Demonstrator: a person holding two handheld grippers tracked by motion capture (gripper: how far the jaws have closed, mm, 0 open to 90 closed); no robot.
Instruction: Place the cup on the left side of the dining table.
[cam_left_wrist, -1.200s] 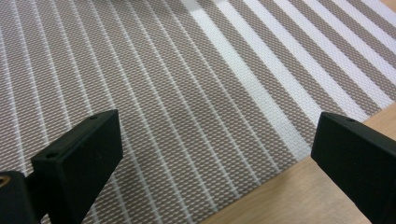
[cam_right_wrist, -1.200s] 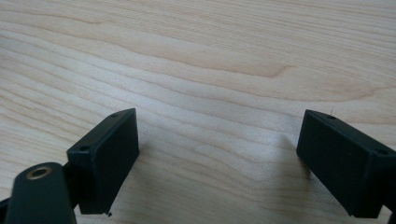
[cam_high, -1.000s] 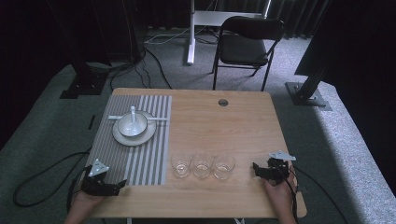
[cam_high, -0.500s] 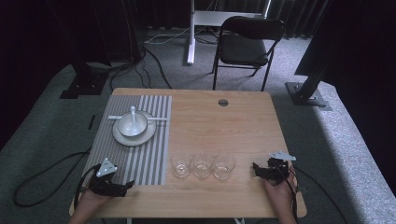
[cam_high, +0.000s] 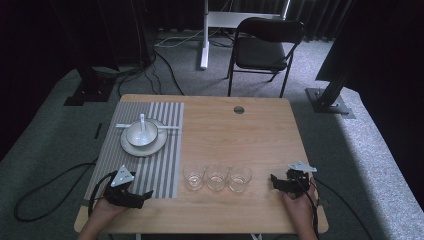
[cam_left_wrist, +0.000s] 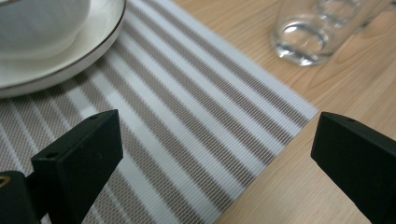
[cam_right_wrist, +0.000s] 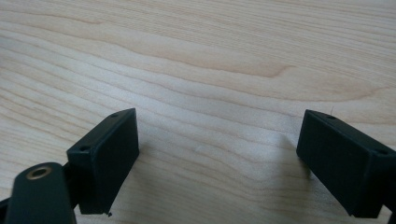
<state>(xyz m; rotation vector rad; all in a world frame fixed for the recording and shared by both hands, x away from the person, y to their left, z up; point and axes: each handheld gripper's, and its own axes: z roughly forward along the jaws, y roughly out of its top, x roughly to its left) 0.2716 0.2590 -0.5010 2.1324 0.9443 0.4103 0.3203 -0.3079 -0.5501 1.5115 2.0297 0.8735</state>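
Step in hand looks like an approach. Left gripper sits over the striped mat, jaws wide apart and empty, aimed at the nearest glass. Right gripper rests right of the glasses, wide open, empty. Next move: advance and straddle that glass. Wooden table; grey carpet, dark curtains.
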